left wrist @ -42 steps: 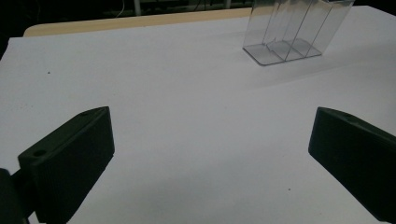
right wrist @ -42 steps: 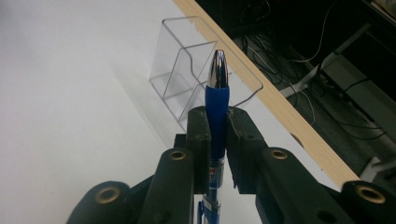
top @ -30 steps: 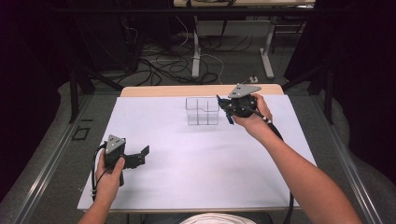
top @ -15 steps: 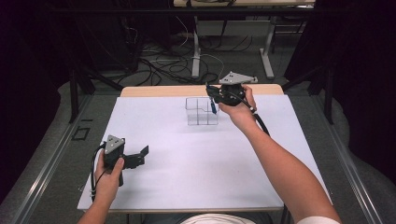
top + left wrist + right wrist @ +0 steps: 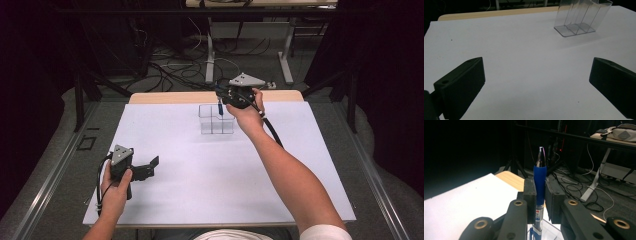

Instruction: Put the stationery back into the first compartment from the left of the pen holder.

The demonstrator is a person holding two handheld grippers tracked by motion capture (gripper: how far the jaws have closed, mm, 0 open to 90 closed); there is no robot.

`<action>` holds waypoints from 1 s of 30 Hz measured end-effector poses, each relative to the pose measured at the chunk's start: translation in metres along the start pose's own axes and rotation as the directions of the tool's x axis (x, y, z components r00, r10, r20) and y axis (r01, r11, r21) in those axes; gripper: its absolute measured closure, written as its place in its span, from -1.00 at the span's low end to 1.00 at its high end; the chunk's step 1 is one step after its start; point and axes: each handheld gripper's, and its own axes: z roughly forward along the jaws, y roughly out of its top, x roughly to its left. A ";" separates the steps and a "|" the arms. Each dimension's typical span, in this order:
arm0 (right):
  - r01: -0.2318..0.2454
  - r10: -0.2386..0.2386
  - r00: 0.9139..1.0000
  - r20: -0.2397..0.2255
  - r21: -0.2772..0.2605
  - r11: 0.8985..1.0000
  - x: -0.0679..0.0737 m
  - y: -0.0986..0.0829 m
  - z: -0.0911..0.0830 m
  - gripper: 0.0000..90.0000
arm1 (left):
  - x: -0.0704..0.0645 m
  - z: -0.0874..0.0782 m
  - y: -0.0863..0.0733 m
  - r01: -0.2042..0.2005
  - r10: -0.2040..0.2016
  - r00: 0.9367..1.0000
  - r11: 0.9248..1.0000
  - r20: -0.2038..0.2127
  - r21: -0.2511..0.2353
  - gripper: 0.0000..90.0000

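**Two grippers, one pen, one clear organizer**

Two grippers in my hands at the table. From the high view, my left gripper (image 5: 148, 169) sits low near the left front of the white table cover (image 5: 210, 175), resting close to the surface with its jaws spread and nothing between them. My right gripper (image 5: 223, 98) is up at the far side, right over the clear divided organizer (image 5: 216, 120), with a blue pen (image 5: 219, 107) hanging down from it toward the box. Hard to say from up here which compartment the pen is over, or whether it touches.

Left gripper view: both black jaws wide apart, bare white cover between them, and the organizer (image 5: 582, 18) standing well ahead to the right.

Right gripper view: my jaws are clamped tight on the pen (image 5: 539, 185), gripping its blue rubber sleeve. Silver tip points up, the barrel runs down toward the organizer's clear rim (image 5: 554, 231) below.
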 end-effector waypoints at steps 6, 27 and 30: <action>-0.017 0.017 1.000 0.012 -0.023 1.000 0.000 0.001 0.007 0.77 | 0.000 0.000 0.000 0.001 -0.001 1.000 1.000 0.003 -0.001 -1.00; -0.046 0.046 0.999 -0.007 -0.062 0.997 0.009 -0.009 0.037 0.77 | 0.001 -0.001 0.000 0.013 -0.013 1.000 1.000 0.004 -0.008 -1.00; -0.052 0.052 0.999 -0.008 -0.047 0.998 0.011 -0.013 0.040 0.77 | 0.001 -0.001 0.000 0.015 -0.015 1.000 1.000 0.006 -0.008 -1.00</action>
